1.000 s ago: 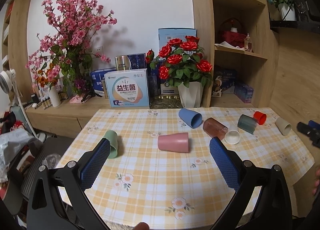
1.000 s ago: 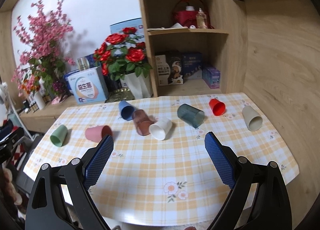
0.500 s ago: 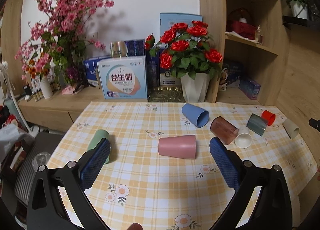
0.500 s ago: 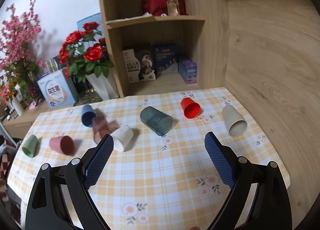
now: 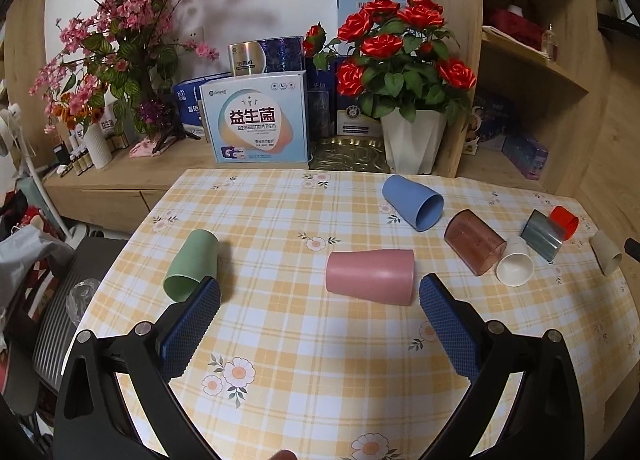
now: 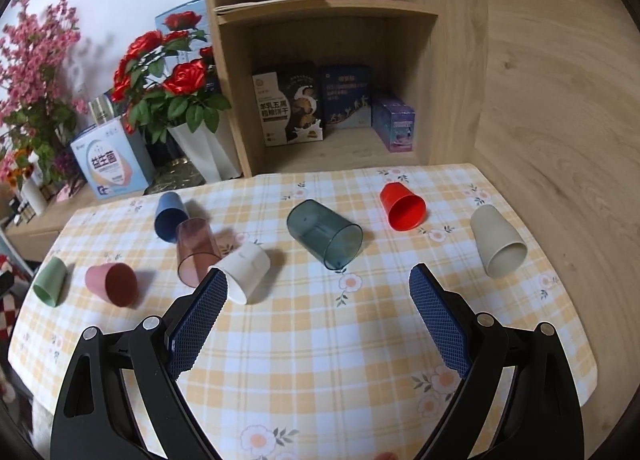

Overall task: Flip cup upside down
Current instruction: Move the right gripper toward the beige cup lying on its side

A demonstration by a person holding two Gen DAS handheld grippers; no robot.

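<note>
Several cups lie on their sides on the checked tablecloth (image 5: 320,340). In the left wrist view: green cup (image 5: 192,266), pink cup (image 5: 370,276), blue cup (image 5: 412,201), brown clear cup (image 5: 474,247), white cup (image 5: 515,264). My left gripper (image 5: 320,292) is open and empty, just in front of the pink cup. In the right wrist view: dark teal clear cup (image 6: 324,234), red cup (image 6: 402,205), beige cup (image 6: 498,246), white cup (image 6: 246,272). My right gripper (image 6: 318,280) is open and empty, just in front of the teal cup.
A rose pot (image 5: 412,139), boxes (image 5: 256,119) and a cherry-blossom vase (image 5: 98,139) stand on the sideboard behind the table. A wooden shelf unit (image 6: 340,59) with boxes stands behind, a wooden wall (image 6: 560,99) on the right. A chair (image 5: 68,300) is at the table's left.
Both grippers have moved forward and lower toward the table. The left now faces the pink cup closely; the right has swung right toward the teal and red cups. Both stay open.
</note>
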